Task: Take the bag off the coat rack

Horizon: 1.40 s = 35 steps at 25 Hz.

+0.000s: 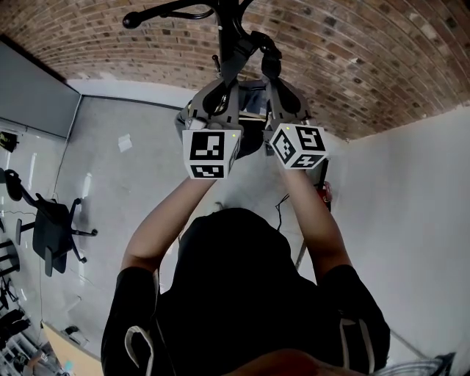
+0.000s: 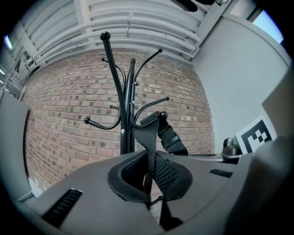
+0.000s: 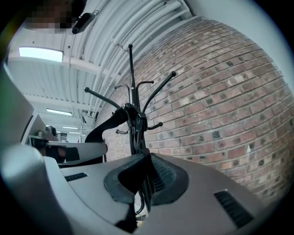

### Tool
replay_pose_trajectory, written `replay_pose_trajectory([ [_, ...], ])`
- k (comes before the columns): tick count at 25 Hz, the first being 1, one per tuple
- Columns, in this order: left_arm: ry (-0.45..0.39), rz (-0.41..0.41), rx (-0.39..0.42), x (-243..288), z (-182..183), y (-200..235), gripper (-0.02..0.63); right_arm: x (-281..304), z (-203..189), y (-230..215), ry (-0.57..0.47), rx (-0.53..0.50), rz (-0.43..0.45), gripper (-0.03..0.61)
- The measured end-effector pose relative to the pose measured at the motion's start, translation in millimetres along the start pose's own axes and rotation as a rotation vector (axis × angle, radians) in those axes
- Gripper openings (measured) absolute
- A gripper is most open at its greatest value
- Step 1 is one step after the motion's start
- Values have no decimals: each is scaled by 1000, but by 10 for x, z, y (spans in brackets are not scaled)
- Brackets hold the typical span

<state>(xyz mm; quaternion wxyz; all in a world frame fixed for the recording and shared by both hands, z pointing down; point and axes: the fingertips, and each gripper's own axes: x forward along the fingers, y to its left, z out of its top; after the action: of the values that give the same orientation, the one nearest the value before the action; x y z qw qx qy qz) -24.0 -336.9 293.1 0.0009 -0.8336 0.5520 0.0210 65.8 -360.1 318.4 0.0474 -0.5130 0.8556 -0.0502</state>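
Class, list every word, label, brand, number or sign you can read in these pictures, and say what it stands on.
No readable text in any view.
Marker cubes: black-and-white square patterns, no letters.
White sheet on the floor: too small to read.

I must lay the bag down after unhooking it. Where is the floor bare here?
Bare floor lies between the office chair and the coat rack, up to the brick wall. Crowded: the left edge around the chair, and by the cable and red object beside the person's right forearm.
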Motion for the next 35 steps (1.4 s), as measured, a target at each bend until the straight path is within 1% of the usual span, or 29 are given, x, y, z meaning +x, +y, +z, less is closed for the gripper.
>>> replay_pose_trajectory([
  [3, -20, -10, 8, -85, 135, -38, 20, -118, 136, -35, -33, 27, -7, 21],
  [6, -41, -14, -9, -178, 269, -55, 20, -231, 279, -51, -67, 38, -19, 21],
  [11, -71, -12, -2, -344, 413, -91, 20, -435, 469, 11, -107, 4, -30, 21],
  [15, -110, -14, -15, -447, 569, -102, 20, -623, 578, 5, -130, -10, -53, 21],
  [20, -143, -1, -23, -569, 761, 4, 20, -903, 738, -35, -162, -12, -78, 21],
  [23, -159, 11, -32, -669, 828, 56, 20, -1049, 832, -34, -184, -33, -93, 21],
  [26, -170, 34, -65, -773, 844, 133, 20, -1171, 879, -48, -189, -37, -113, 21],
  [29, -183, 70, -90, -872, 808, 205, 20, -1276, 876, -116, -165, -16, -153, 21],
  [32, -157, 66, -104, -945, 651, 161, 20, -1376, 827, -148, -148, -11, -179, 21],
  [35, -140, 68, -129, -1011, 504, 131, 20, -1434, 746, -135, -135, -17, -180, 21],
])
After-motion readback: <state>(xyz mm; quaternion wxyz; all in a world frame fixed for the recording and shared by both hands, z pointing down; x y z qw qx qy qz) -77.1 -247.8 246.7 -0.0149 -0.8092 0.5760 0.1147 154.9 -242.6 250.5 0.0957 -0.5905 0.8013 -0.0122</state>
